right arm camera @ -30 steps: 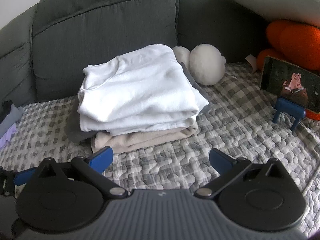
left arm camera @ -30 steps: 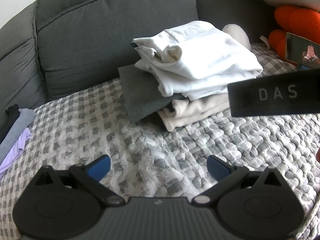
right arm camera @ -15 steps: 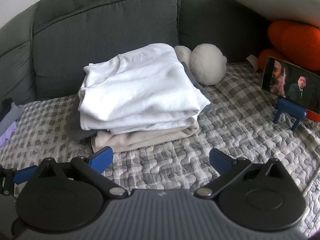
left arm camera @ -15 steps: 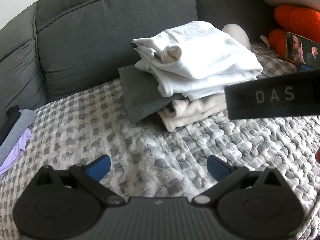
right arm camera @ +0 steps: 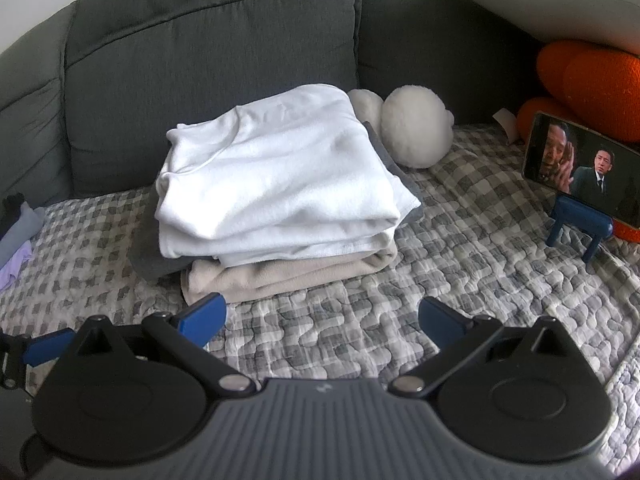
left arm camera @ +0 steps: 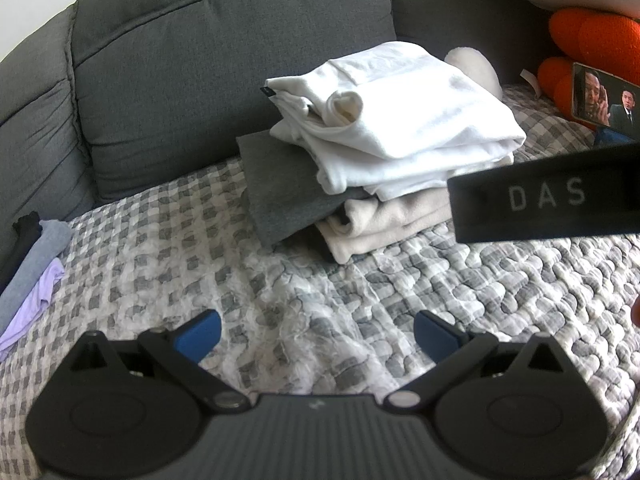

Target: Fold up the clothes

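Nearest, the left claw (left arm camera: 316, 334) and the right claw (right arm camera: 322, 318) are both held spread apart and empty above the grey-and-white checked quilted sofa cover (right arm camera: 460, 280), with nothing clamped in either. Just beyond them the stack of folded white, beige and grey clothes (right arm camera: 276, 196) is seen resting squarely on the cover, so most of the folding is judged done, while a small bundle of lilac, grey and black garments (left arm camera: 30, 276) at the far left edge may be left to handle. Farther right, a phone on a blue stand (right arm camera: 580, 176), a white plush toy (right arm camera: 412, 132) and an orange knitted cushion (right arm camera: 592, 80) are set before the dark grey sofa back (right arm camera: 208, 60), none blocking the stack.
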The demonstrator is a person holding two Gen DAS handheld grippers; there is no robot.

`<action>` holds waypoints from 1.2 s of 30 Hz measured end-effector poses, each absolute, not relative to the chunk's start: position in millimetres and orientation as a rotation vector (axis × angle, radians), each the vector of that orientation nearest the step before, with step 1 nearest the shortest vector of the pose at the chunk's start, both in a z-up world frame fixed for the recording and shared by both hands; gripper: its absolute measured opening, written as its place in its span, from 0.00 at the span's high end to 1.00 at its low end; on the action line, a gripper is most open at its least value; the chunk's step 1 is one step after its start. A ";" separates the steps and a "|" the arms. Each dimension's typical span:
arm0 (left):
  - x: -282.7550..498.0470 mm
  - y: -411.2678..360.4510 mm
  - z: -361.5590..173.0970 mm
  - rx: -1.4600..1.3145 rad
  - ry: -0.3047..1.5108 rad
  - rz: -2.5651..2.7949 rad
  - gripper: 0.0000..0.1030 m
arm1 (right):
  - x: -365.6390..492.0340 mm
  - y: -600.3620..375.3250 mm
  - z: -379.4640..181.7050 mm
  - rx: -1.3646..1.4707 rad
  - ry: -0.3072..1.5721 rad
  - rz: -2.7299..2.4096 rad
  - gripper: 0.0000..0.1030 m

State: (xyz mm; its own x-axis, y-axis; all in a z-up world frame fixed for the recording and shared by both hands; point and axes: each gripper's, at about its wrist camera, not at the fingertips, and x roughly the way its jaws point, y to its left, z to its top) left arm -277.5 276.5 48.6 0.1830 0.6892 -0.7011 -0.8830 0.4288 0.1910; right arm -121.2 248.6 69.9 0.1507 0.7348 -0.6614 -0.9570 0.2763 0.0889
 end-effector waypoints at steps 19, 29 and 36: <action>-276.2 278.0 48.3 -0.276 0.820 1.129 0.01 | -121.5 248.5 69.1 -0.403 0.678 1.258 0.00; -276.0 278.0 48.0 -0.276 0.823 1.129 0.01 | -122.2 247.6 69.2 -0.411 0.677 1.258 0.00; -274.9 279.3 47.5 -0.273 0.828 1.130 0.01 | -122.5 248.3 69.0 -0.416 0.676 1.256 0.00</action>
State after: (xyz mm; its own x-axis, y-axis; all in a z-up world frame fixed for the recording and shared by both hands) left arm -274.9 279.3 47.5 0.1746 0.6886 -0.7038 -0.8786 0.4316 0.2043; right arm -122.5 248.3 69.0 0.1564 0.7258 -0.6699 -0.9589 0.2741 0.0731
